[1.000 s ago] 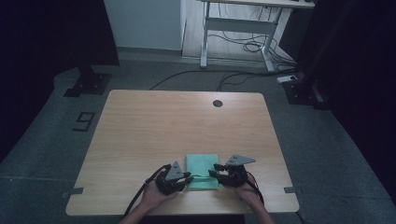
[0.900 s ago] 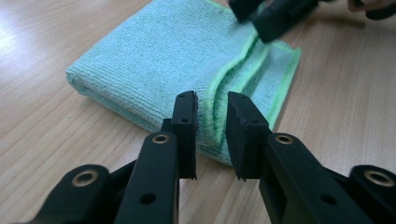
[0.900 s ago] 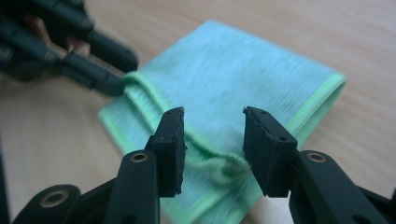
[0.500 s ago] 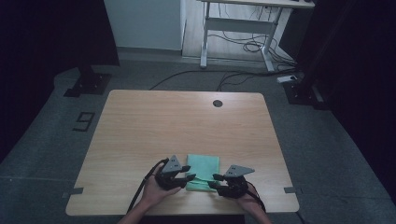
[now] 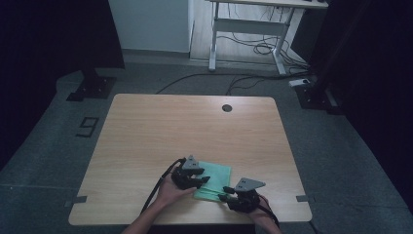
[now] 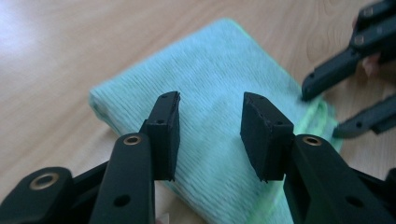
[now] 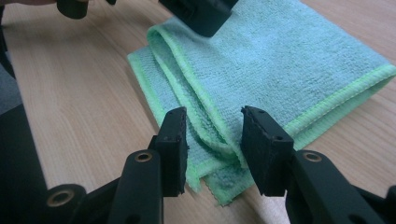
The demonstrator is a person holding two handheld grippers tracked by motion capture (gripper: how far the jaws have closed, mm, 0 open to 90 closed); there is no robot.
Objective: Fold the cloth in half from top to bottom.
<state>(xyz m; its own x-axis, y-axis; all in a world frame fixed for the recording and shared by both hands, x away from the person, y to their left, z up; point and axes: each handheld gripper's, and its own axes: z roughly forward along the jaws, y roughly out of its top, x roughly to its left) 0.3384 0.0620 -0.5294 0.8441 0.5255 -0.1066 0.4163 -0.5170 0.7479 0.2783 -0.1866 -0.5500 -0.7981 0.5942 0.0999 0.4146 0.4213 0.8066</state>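
1. Folded green cloth (image 5: 214,180) lies flat on the table (image 5: 195,126) near the front edge, between both grippers.
2. Left gripper (image 6: 210,126) hovers over the cloth's left part, jaws released, nothing held, probably to pin or pick it.
3. Right gripper (image 7: 212,140) sits at the layered corner, jaws parted astride the hems, not clenched, likely lining up a grab.
4. No containers here.

Both tongs — left (image 6: 210,135), right (image 7: 212,149) — agape
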